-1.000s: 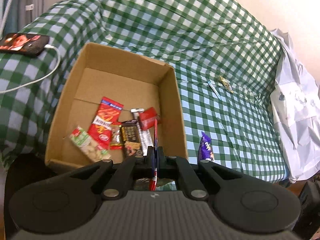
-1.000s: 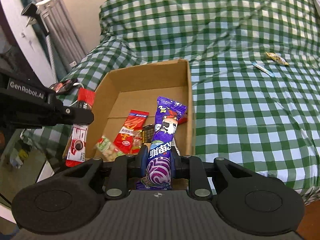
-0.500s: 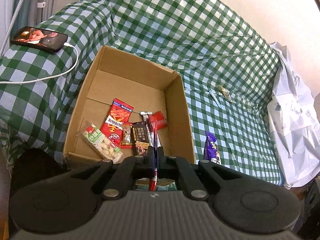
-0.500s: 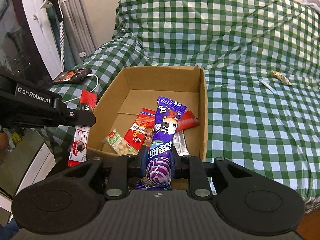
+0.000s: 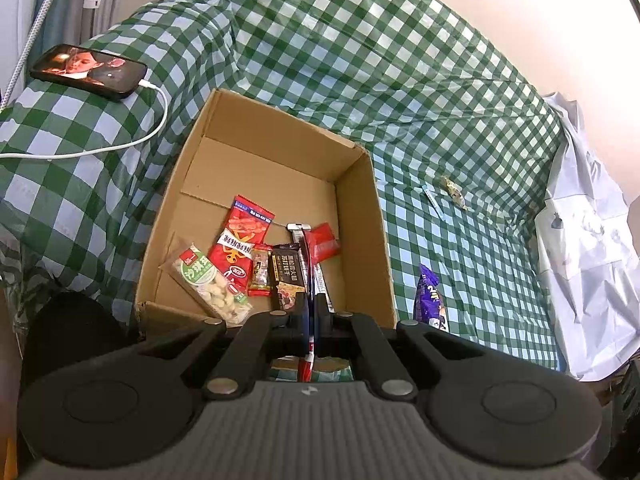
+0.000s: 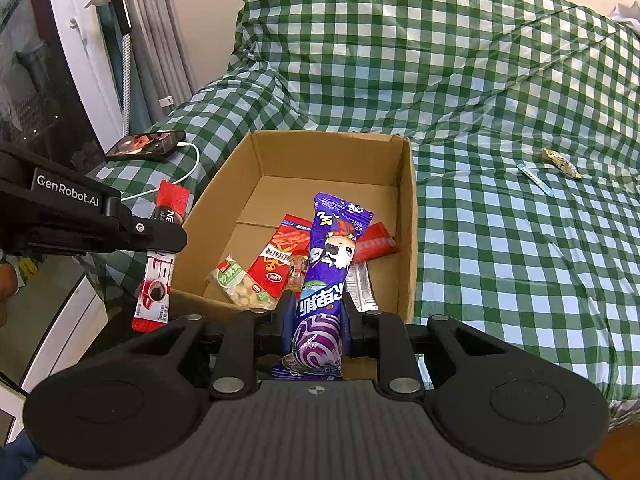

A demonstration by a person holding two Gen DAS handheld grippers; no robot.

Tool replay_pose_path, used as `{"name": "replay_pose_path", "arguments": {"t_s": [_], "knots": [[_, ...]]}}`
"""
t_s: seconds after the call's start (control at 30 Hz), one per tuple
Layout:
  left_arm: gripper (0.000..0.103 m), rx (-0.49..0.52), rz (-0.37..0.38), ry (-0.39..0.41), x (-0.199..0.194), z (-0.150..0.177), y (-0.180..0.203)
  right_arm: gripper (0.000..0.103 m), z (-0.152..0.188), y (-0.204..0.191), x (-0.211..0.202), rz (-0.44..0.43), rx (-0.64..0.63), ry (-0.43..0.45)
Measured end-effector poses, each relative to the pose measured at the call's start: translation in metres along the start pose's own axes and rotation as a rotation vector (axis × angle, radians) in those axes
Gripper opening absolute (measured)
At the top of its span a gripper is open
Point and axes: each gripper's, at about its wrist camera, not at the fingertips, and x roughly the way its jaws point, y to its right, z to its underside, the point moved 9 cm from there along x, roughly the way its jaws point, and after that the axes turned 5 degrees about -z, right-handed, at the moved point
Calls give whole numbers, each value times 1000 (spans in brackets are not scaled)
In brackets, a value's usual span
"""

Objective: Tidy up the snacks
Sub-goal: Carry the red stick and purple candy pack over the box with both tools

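Green-and-white checked cloth covers the bed [image 6: 500, 92], and an open cardboard box [image 6: 406, 216] sits on it near the front edge. My left tongs [image 5: 311, 312] are clamped tight on a thin red coffee sachet [image 6: 158, 276], which I see edge-on in my own left view and flat-on from the right, hanging just outside the box's left wall. My right tongs [image 6: 316, 312] are partly closed around a purple snack packet [image 6: 326, 264], gripping its lower half so the top leans out over the box. Inside the box lie a green-labelled bag of nuts [image 5: 210, 280], a red snack packet [image 5: 238, 240], a small candy bar [image 5: 260, 270], a dark chocolate bar [image 5: 287, 276] and a red wrapper [image 5: 325, 240] (all crowded at the near end, the far half bare). A phone [image 5: 90, 72] on a white cable [image 5: 132, 140] rests left of the box; a small wrapped sweet [image 6: 562, 163] lies well off to the right, beside a thin blue-and-white strip [image 6: 534, 178].
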Motion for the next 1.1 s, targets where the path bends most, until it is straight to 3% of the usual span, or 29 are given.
{"name": "replay_pose_path", "arguments": {"t_s": [1.1], "knots": [[2,-43,-47,-20,35,-24,-15,24,-33,11,31,9,-7,8]]}}
